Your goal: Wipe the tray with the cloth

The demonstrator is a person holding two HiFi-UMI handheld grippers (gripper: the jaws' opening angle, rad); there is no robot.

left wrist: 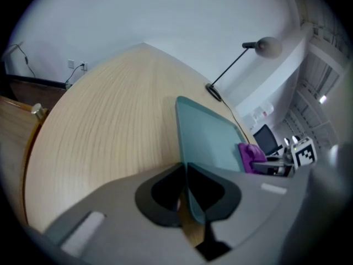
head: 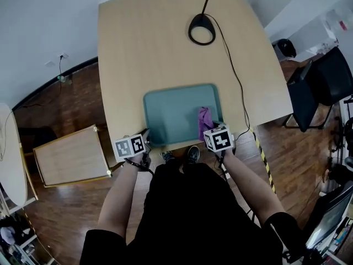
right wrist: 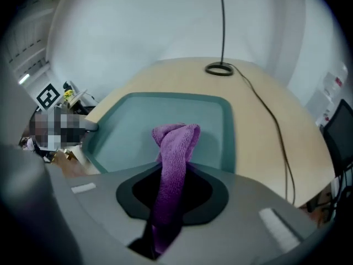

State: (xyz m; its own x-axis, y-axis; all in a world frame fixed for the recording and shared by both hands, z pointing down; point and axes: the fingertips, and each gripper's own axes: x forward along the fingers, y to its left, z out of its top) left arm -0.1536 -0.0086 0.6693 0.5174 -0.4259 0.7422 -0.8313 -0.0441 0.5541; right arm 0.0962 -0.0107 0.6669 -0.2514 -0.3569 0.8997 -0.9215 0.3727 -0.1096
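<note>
A teal tray [head: 171,115] lies on the wooden table near its front edge. My left gripper [head: 144,138] is shut on the tray's near left rim [left wrist: 190,195], which passes between its jaws. My right gripper [head: 212,132] is shut on a purple cloth [right wrist: 174,164]. The cloth's bunched end [head: 204,120] rests on the tray floor at its near right part [right wrist: 138,142]. In the left gripper view the cloth [left wrist: 251,156] shows at the tray's far side, beside the right gripper's marker cube [left wrist: 305,152].
A black lamp base [head: 202,30] stands at the table's far end, and its cable [head: 236,81] runs along the right side past the tray. A wooden panel [head: 71,154] stands on the floor to the left. A black chair [head: 320,90] stands to the right.
</note>
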